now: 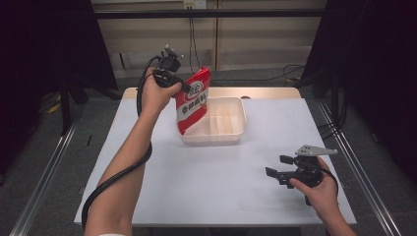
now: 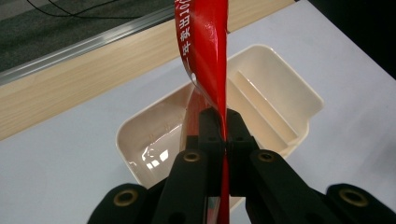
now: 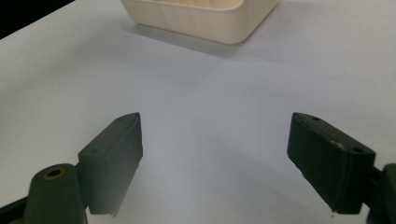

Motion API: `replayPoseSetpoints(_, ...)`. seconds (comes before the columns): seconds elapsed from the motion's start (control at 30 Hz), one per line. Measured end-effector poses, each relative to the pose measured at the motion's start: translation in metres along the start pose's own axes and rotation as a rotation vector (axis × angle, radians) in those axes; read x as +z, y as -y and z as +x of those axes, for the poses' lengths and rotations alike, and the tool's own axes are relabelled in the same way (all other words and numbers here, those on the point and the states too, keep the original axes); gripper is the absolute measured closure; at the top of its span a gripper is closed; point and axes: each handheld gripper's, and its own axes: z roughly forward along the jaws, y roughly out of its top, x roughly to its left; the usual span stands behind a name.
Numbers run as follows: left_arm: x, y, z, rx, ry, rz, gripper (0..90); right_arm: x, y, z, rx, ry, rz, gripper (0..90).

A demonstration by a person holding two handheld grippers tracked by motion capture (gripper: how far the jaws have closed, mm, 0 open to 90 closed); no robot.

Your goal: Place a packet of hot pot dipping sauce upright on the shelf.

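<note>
Hard to make out: print on the red pouch [image 1: 193, 100], white characters in the high view but too small to read, and cut off at the top edge of the left gripper view, where the pouch [image 2: 205, 51] twisted out of frame. Hidden as well: the pouch's lower end, sunk behind the near wall of the cream tray [image 1: 235, 133], so contact with the tray floor could not be told. Tray [image 2: 280, 74] partly covered by jaws and pouch in the left gripper view, with a ridged divider visible along 1 side; in the right gripper view just a rounded corner of the tray [image 3: 205, 21], clipped by the top edge. Left gripper [image 1: 184, 85] raised above the tray's left end, pinched tight on the pouch's upper edge; in its own view the left gripper [image 2: 225, 126] seen with both jaws pressed together on the thin red film, no gap between them. Pouch hung tilted from that grip, down into the tray's left part. Right gripper [image 1: 278, 166] low over the white table [image 1: 211, 182] near the front right, well apart from tray and pouch; in its own view the right gripper [image 3: 215, 158] spread wide, 2 jaws far apart, nothing between them but bare table [image 3: 210, 102].
</note>
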Motion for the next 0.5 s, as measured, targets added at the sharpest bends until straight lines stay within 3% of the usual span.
replayPoseSetpoints(0.07, 0.002, 0.005, 0.004, -0.001, 0.008, 0.013, 88.1, 0.000, 0.000, 0.000, 0.001, 0.000, -0.001, 18.4)
replayPoseSetpoints(0.13, 0.003, 0.008, 0.005, -0.031, 0.011, -0.003, 88.1, 0.000, 0.000, 0.000, 0.000, 0.000, 0.000, 18.4)
replayPoseSetpoints(0.17, 0.002, 0.009, 0.007, -0.012, 0.017, 0.009, 88.0, 0.000, 0.000, 0.000, 0.000, -0.002, 0.000, 18.4)
replayPoseSetpoints(0.23, 0.003, 0.011, 0.008, -0.033, 0.022, -0.002, 87.9, 0.000, 0.000, 0.000, -0.003, -0.001, 0.003, 18.4)
replayPoseSetpoints(0.5, 0.005, 0.017, 0.009, -0.018, 0.023, 0.021, 87.6, 0.001, 0.000, 0.001, -0.004, -0.002, 0.004, 18.4)
